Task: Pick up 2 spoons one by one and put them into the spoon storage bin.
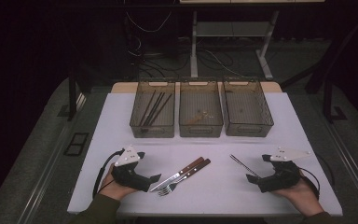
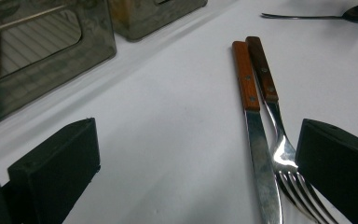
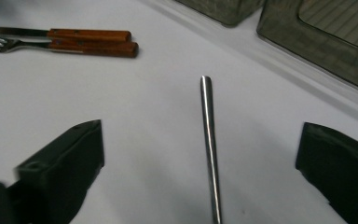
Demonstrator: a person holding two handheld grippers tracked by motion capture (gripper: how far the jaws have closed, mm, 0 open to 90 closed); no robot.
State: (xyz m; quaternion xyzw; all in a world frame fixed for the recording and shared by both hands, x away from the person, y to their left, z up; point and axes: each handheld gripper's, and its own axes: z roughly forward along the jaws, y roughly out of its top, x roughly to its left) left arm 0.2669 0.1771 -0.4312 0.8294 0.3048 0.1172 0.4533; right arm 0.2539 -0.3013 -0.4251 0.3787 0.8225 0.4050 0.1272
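Wooden-handled cutlery, one knife [image 1: 177, 173] and one fork [image 1: 185, 178], lies side by side mid-counter [image 1: 223, 196], its tips between my left tongs [image 1: 154, 178], which gape and hold nothing. One steel spoon [image 1: 243, 165] lies between my right tongs [image 1: 252, 179], open too, gripping nothing. Three bins [image 1: 201, 131] stand behind.

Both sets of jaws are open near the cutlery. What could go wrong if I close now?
The knife and fork lie touching, so the left gripper may grab or drag both. The spoon's thin handle lies flat on the table between the right gripper's jaws; it could slip.
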